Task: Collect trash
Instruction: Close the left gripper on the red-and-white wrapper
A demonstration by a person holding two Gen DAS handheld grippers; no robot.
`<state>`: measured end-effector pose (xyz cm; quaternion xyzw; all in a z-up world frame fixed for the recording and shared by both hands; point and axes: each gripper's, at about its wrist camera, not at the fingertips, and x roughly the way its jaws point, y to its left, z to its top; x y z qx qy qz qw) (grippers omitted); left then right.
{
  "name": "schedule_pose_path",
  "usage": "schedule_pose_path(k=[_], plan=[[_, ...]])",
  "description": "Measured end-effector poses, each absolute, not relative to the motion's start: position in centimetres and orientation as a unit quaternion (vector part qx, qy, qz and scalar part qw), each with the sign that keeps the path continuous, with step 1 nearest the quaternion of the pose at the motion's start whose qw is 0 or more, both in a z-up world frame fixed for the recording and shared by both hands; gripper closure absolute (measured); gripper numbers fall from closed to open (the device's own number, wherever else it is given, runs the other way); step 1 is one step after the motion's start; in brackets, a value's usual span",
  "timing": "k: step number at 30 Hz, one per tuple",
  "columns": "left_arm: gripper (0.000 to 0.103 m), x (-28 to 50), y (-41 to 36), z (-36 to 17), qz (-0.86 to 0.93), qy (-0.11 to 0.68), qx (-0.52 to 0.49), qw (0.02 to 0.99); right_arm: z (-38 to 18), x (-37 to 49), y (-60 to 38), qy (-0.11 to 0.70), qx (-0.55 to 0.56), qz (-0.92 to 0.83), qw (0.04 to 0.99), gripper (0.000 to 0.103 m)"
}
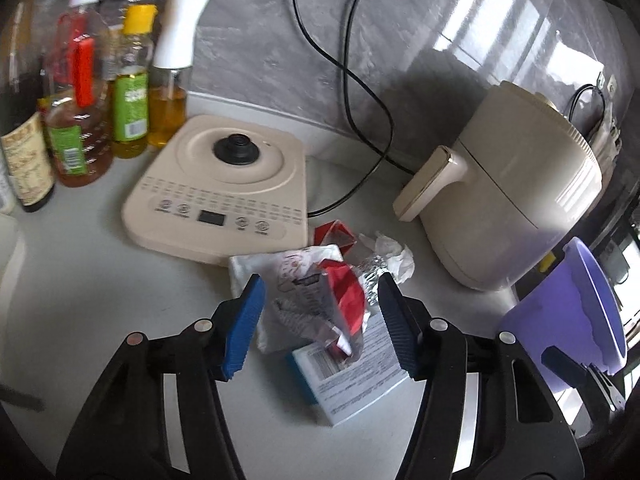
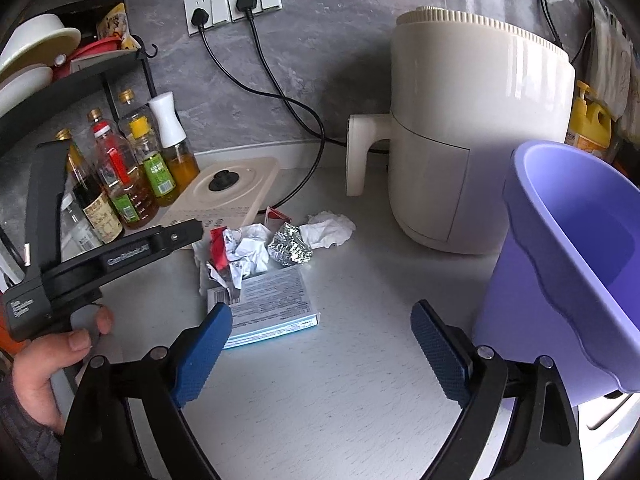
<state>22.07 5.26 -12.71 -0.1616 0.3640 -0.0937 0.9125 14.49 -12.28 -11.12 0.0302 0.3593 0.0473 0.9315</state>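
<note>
Trash pile [image 1: 320,296] between spread left gripper [image 1: 320,320] jaws, cooker base [image 1: 224,184] behind, right gripper [image 2: 320,356] jaws spread, purple bin [image 2: 568,264] beside.

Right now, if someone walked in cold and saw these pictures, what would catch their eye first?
Probably the heap of trash in the middle of the counter: a crumpled red and white wrapper, a foil ball, a white tissue and a flat printed box. The left gripper straddles the wrapper, pads not yet pressing. At the right stands a purple bucket, beside a cream air fryer.
</note>
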Motion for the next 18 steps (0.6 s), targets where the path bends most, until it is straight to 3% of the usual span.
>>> schedule_pose_path(k=[7, 8, 11, 12, 18], plan=[[0.044, 24.2, 4.4, -14.8, -0.099, 0.388, -0.169, 0.901, -11.5, 15.0, -12.0, 0.369, 0.02, 0.045, 0.928, 0.014], [0.047, 24.4, 4.4, -15.1, -0.1, 0.392, -0.17, 0.899, -11.6, 15.1, -11.9, 0.37, 0.018, 0.046, 0.928, 0.014], [0.08, 24.7, 4.4, -15.6, -0.1, 0.401, -0.172, 0.894, -11.7, 15.3, -11.7, 0.373, 0.018, 0.048, 0.926, 0.014], [0.084, 24.6, 4.6, -15.6, -0.1, 0.4, -0.173, 0.894, -11.8, 15.4, -11.6, 0.374, 0.018, 0.049, 0.926, 0.014], [0.086, 23.1, 6.5, -14.2, -0.074, 0.371, -0.18, 0.908, -12.1, 16.2, -10.7, 0.376, 0.017, 0.066, 0.924, 0.014]])
